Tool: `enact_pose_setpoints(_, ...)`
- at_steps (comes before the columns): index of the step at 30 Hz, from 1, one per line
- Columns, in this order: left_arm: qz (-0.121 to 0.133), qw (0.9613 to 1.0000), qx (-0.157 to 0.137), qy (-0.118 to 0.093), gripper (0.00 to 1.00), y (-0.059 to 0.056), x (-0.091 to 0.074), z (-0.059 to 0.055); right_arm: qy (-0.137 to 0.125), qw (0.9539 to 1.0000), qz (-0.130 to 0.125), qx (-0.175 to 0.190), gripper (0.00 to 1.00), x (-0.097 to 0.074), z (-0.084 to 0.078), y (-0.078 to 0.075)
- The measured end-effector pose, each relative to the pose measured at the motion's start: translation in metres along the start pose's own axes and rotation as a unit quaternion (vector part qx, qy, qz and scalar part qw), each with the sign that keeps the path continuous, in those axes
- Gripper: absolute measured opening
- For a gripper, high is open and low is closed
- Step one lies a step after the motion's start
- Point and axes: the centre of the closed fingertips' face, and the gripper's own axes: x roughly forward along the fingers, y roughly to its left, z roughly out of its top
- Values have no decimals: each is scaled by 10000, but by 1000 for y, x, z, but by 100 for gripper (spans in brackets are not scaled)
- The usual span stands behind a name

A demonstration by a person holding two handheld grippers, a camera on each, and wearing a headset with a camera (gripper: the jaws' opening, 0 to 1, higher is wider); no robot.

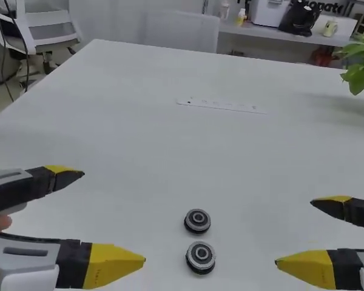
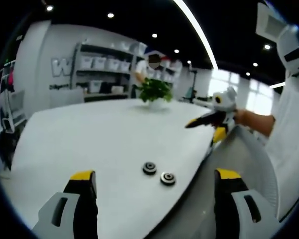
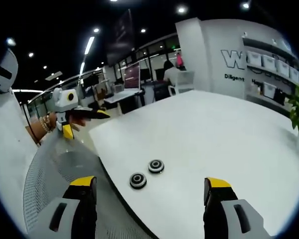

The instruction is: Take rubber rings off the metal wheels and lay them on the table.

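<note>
A white table point(image 1: 170, 121) carried everything. A leafy plant point(image 1: 361, 66) stood at its right edge. The left gripper point(image 1: 113, 217) hovered over the near left corner with its yellow-tipped jaws spread wide and nothing between them. The right gripper point(image 1: 294, 233) hovered over the near right corner with its jaws equally wide and also empty. A long white power strip point(image 1: 221, 105) lay flat toward the middle of the table, well apart from both grippers. Close to the near edge, between the two grippers and touched by neither, lay two metal wheels, flat on their sides. The farther wheel point(image 1: 197, 220) sat just beside the nearer wheel point(image 1: 200, 257), with a small gap between them. Each wheel wore a black rubber ring point(image 1: 190, 257) around its rim.
</note>
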Motion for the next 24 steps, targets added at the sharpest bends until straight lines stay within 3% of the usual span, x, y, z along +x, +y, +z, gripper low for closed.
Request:
enact_pose_setpoints(4,-54,9997,229,-16,100,3,3,10,-203,9993,156,-262,87,5,24,5)
enact_pose_setpoints(12,-298,9971,695,62,100,2,18,26,-274,9968,263,-696,80,21,46,0)
enact_pose_setpoints(16,-517,9893,1337,280,94,-5,29,27,-334,9941,433,-939,75,31,54,4)
enact_pose_setpoints(24,-911,9853,1418,280,91,-21,53,36,-158,9867,840,-1380,63,58,52,11)
